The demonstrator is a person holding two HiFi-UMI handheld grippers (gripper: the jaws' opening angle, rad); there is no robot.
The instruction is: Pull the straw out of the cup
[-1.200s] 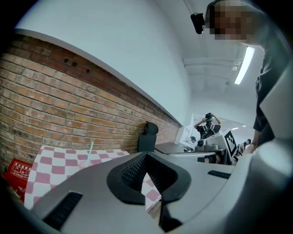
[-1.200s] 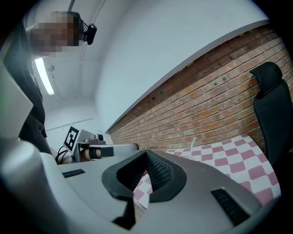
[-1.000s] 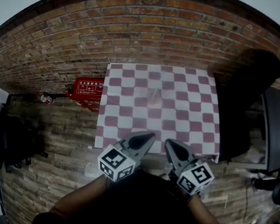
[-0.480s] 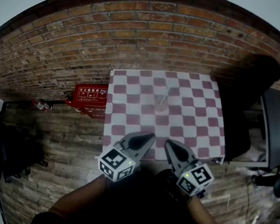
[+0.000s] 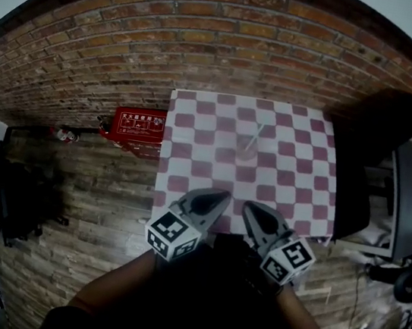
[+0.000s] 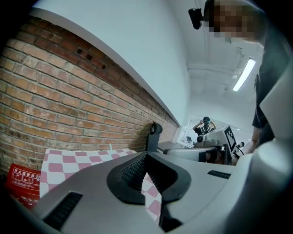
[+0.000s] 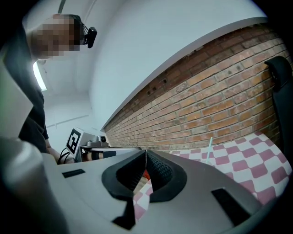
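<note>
Straw [image 5: 255, 137] in cup [image 5: 246, 155], well beyond right hand-held gripper [image 5: 250, 208]

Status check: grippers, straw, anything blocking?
Left gripper and right gripper both shut, empty, at near edge of checkered table. Straw in the clear cup, mid-table, untouched. Nothing between grippers and cup.

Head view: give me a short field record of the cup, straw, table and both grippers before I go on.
cup: clear, upright, mid checkered table
straw: in the cup, top tilted right
left gripper: shut, empty, at the table's near edge, apart from the cup
right gripper: shut, empty, beside the left gripper
task: straw not yet pulled out
</note>
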